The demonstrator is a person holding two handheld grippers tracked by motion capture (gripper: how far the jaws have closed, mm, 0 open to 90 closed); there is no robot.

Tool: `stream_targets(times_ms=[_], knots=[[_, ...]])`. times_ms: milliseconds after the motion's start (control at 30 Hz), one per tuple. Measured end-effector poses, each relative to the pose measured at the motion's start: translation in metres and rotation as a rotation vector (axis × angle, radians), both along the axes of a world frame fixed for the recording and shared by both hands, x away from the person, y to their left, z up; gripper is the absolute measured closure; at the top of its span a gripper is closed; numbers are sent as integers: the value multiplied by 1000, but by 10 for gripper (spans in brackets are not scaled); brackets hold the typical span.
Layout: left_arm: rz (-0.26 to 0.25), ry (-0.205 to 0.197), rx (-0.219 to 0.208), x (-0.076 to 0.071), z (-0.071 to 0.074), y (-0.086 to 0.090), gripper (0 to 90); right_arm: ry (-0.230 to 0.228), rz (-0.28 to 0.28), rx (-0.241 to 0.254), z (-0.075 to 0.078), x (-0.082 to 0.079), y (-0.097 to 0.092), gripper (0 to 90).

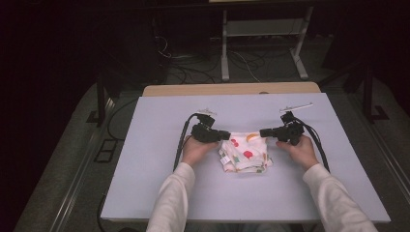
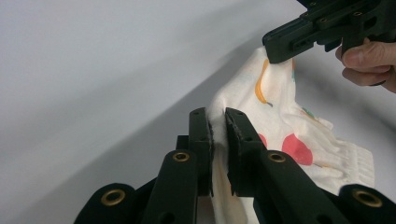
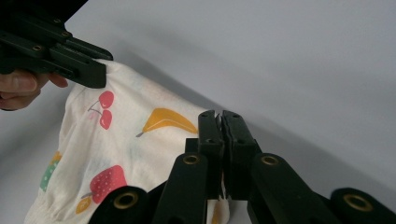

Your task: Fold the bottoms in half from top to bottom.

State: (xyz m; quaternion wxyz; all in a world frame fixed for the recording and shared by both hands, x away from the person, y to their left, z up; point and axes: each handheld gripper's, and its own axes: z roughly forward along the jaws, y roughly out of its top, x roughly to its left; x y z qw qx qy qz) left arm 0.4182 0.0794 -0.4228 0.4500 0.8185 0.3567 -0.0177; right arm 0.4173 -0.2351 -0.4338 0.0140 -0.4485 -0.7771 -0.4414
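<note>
Here the surface [image 1: 159, 159] is a pale grey-lilac board, matte and evenly lit, laid over a wooden tabletop whose light edge [image 1: 232, 89] shows along the far side. Around it the room is dark. Beyond the far edge a white metal frame [image 1: 263, 43] stands on two feet, and black cables [image 1: 193, 67] lie looped on the grey floor beside it. A dark rail runs along the floor at the left of the surface.

Near the middle of the surface lies a small white garment [image 1: 245, 153] printed with fruit: cherries, a banana, a strawberry. Its lower part rests bunched on the board, while its upper edge is pulled taut between the two grippers. The left gripper [image 2: 218, 122] has its jaws clamped on one top corner of the cloth, the fabric pinched in the narrow slit between them. The right gripper [image 3: 221, 122] has its jaws pressed together on the opposite top corner, with a sliver of cloth showing between them. In the high view both hands, in white sleeves [image 1: 171, 203], come in from the near edge, one on each side of the garment.
</note>
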Motion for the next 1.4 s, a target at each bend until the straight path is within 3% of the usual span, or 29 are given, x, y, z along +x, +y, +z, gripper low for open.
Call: stream_targets(times_ms=[667,1033,1233,1400], knots=[[25,-36,33,30,3,10,812,-41,-43,-45,3,20,20,861],[65,-40,-11,37,-3,16,812,-65,-57,-70,3,32,27,860],[86,-42,6,41,-9,15,811,-67,-81,-63,-3,38,29,860],[107,-42,-5,46,-16,16,811,-71,-107,-57,-9,40,31,860]])
